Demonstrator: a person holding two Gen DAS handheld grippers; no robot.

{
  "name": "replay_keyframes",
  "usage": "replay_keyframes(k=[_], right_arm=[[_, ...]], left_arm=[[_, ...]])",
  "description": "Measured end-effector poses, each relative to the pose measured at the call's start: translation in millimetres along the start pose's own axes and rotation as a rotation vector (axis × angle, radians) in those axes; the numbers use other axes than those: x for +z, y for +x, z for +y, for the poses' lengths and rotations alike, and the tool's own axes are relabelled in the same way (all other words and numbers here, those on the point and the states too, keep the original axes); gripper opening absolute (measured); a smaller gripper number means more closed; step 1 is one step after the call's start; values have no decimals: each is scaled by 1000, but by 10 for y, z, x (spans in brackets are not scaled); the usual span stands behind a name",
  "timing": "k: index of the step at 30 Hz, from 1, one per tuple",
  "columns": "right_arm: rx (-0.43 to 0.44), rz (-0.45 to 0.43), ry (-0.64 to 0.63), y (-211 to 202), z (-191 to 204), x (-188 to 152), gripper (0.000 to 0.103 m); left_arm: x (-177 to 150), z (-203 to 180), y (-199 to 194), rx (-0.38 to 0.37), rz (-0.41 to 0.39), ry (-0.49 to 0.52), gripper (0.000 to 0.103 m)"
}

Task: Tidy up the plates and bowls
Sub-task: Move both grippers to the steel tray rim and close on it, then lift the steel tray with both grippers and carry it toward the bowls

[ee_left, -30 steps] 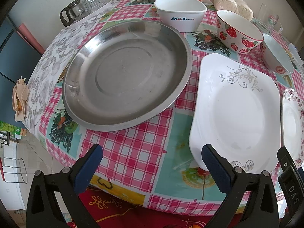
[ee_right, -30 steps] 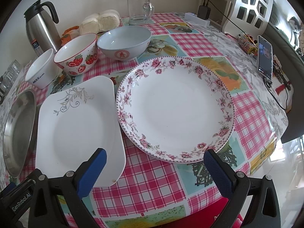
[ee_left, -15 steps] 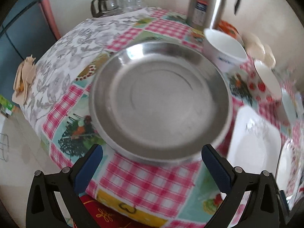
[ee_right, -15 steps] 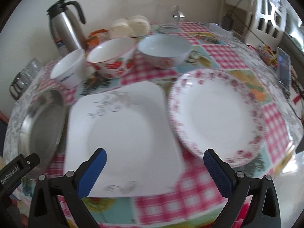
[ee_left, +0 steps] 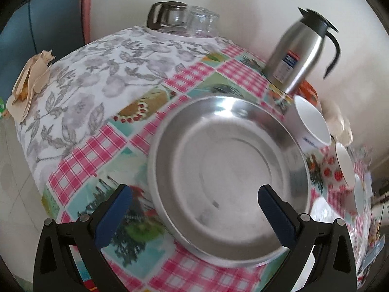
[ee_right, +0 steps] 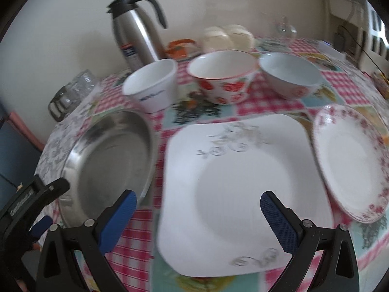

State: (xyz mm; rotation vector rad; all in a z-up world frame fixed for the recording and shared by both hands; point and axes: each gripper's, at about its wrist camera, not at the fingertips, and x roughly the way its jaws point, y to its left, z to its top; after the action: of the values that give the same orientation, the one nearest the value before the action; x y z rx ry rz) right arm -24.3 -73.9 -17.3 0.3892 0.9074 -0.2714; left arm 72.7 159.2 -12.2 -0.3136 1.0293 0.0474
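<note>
A round steel plate [ee_left: 231, 170] lies on the checked tablecloth; it also shows in the right wrist view [ee_right: 109, 160]. My left gripper [ee_left: 194, 209] is open and empty, its fingers either side of the steel plate's near edge. A white square plate [ee_right: 238, 189] lies beside it, and my right gripper [ee_right: 198, 214] is open and empty above its near edge. A floral round plate [ee_right: 352, 163] lies to the right. Behind stand a white square bowl [ee_right: 153, 82], a strawberry bowl [ee_right: 223, 75] and a pale blue bowl [ee_right: 289, 75].
A steel thermos jug [ee_right: 136, 31] stands at the back by the wall. Glass cups [ee_left: 184, 19] sit at the far left corner. Buns [ee_right: 228, 36] and a glass mug [ee_right: 284, 29] lie behind the bowls. The table edge runs just below both grippers.
Both grippers have swung left. The left one now faces the steel plate instead of the gap beside the square plate. The right one now faces the square plate instead of the floral plate.
</note>
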Motion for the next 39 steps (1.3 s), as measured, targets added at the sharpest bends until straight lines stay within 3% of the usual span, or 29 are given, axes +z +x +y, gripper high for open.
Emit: replay_keyframes(k=[7,10,14,17,25,27,33,39], right_arm=[[46,-30,-100,44,313,-2,102],[69,-23,-131,92,388,-5,89],[92,3,-150,178,448,8,77],[110,22,-148,227,460,19,65],[107,15,-120,296,434,119,49],[108,2,-115,290,425,162,48],[112,0,-127,347,462,249,45],[121,-15,-169,403,583,301,44]], left_arm=[[53,111,180,55,56,-2,103],[35,175,234,63,81,-22,102],[12,249,333,66,124,-47,77],[9,257,323,67,115,-48,71],[17,309,314,80,109,-56,43],[16,330,302,95,108,-55,31],[13,410,276,76,125,-69,21],[-24,497,209,87,148,-77,20]])
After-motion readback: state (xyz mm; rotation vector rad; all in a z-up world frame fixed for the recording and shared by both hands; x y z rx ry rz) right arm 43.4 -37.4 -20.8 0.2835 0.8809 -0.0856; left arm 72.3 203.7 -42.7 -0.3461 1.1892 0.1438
